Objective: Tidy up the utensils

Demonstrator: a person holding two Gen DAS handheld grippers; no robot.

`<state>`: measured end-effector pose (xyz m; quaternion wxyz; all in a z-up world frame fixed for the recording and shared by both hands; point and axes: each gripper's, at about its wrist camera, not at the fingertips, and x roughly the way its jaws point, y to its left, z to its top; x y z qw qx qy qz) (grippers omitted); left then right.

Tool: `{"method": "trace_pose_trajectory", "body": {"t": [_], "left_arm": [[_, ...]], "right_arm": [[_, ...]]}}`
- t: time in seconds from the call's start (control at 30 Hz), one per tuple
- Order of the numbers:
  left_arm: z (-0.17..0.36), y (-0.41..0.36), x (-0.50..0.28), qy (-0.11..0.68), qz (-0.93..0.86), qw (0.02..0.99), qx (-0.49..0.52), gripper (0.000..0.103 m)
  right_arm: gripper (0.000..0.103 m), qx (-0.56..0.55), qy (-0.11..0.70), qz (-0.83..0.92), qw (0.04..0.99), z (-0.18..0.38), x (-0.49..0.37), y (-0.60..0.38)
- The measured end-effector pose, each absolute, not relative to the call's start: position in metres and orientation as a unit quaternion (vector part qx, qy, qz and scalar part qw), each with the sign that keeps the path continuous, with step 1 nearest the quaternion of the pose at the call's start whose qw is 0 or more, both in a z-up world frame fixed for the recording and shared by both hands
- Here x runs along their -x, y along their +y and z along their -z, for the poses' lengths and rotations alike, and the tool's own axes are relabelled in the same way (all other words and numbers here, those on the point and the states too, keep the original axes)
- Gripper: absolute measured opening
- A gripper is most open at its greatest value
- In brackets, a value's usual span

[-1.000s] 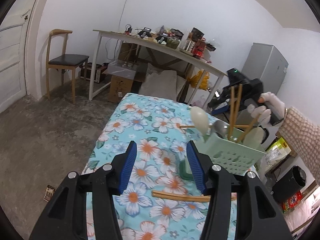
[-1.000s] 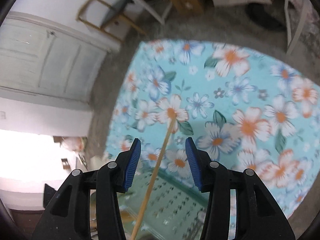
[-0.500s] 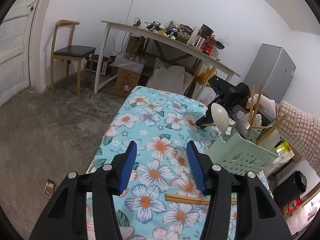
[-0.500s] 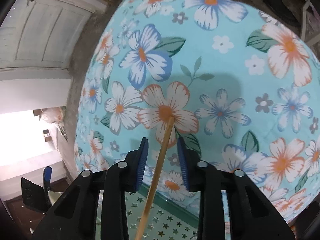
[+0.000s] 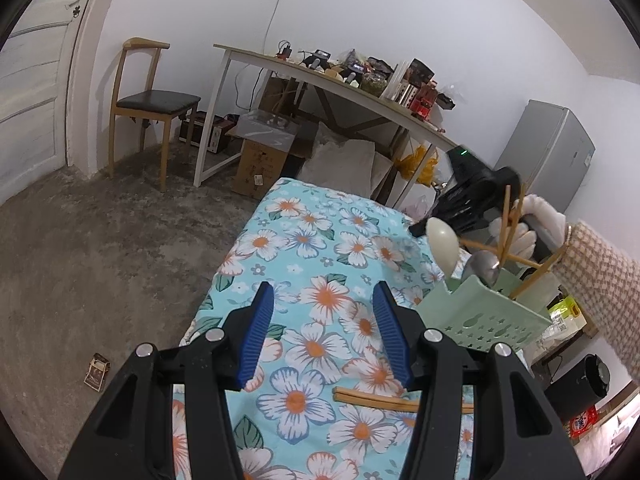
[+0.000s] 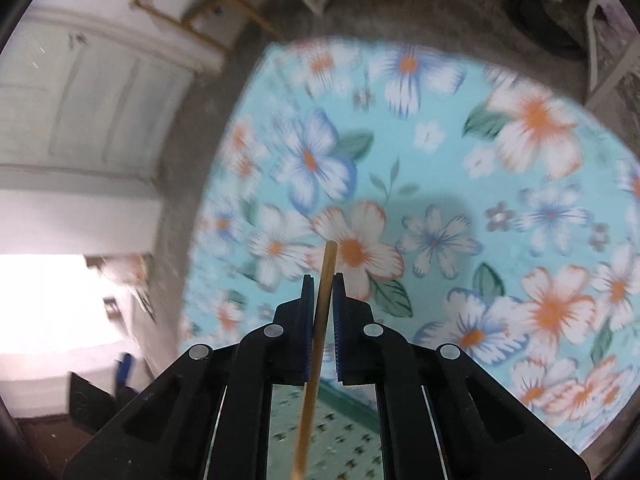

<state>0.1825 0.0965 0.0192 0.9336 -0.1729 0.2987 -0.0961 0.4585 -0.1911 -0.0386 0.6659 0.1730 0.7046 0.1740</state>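
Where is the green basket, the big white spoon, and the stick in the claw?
green basket [image 5: 486,322]: left wrist view, on its front wall with star holes.
white spoon [image 5: 441,240]: left wrist view, on its bowl.
stick [image 6: 325,280]: right wrist view, on its shaft between the right claw's pads.

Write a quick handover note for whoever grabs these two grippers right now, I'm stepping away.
Left gripper: open, empty, above the floral table.
Right gripper: shut on one chopstick over the green basket.
Done: white spoon, metal spoon and several chopsticks stand in the basket.
Left: settle the held chopstick, then collect the chopstick pair lying on the table near the left gripper.
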Motion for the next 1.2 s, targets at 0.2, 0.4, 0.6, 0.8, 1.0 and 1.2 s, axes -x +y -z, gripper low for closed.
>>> {"method": "trace_pose_trajectory", "body": {"t": [0.2,0.4,0.6,0.8,1.0,1.2], "left_arm": [[-0.032,0.089,-0.174,0.285,0.109,0.937,0.172,0.050],[-0.046,0.081,-0.161,0.269,0.120,0.941,0.167,0.050],[-0.056,0.073,-0.149,0.257,0.123,0.944,0.164,0.050],[-0.066,0.067,-0.139,0.246,0.125,0.948,0.156,0.050],[-0.070,0.068,-0.132,0.242,0.124,0.950,0.151,0.050],[-0.068,0.078,-0.130,0.240,0.118,0.951,0.157,0.050]], "right_arm": [[0.004,-0.201,0.628,-0.175,0.731,-0.030,-0.430,-0.213],[0.004,-0.241,0.562,-0.178,0.771,-0.086,-0.400,-0.241],[0.004,-0.279,0.418,-0.199,0.841,-0.153,-0.360,-0.250],[0.004,-0.311,0.289,-0.175,0.888,-0.163,-0.320,-0.252],[0.004,-0.265,0.205,-0.114,0.935,-0.155,-0.296,-0.243],[0.004,-0.194,0.181,-0.062,0.962,-0.135,-0.291,-0.227]]}}
